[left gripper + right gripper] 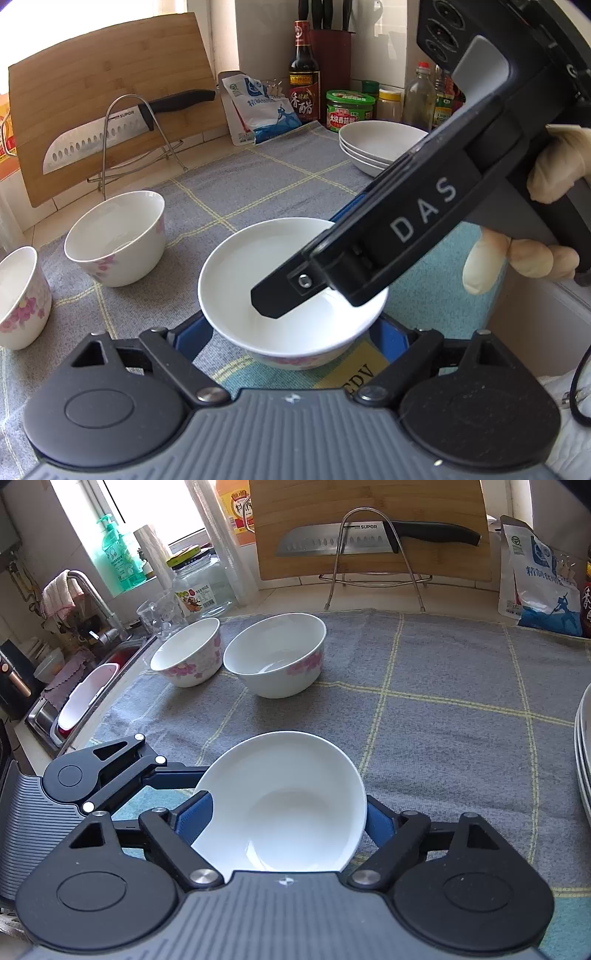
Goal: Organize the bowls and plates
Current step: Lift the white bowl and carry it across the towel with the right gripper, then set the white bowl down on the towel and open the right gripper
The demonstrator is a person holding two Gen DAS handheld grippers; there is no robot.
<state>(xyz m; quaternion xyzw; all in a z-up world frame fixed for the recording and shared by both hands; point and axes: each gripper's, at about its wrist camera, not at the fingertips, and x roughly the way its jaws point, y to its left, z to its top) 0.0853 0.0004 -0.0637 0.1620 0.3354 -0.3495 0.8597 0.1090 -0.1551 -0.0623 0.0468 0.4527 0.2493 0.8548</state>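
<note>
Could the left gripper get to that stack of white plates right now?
Probably not directly. The right gripper lies slantwise across the way to the stack of white plates, and a bowl sits between the fingers of the left gripper. It would likely have to go around or wait.

We see open cloth [443, 709] mid-tabletop, hemmed by two bowls [275, 659] far left and stacked plates [583, 753] right.

"SUPOR" showing on santoku knife blade [325, 539]; "DAS" reading along right gripper [295, 299] housing; "香醋" standing on dark vinegar bottle [304, 79] label; other labels staying illegible.
</note>
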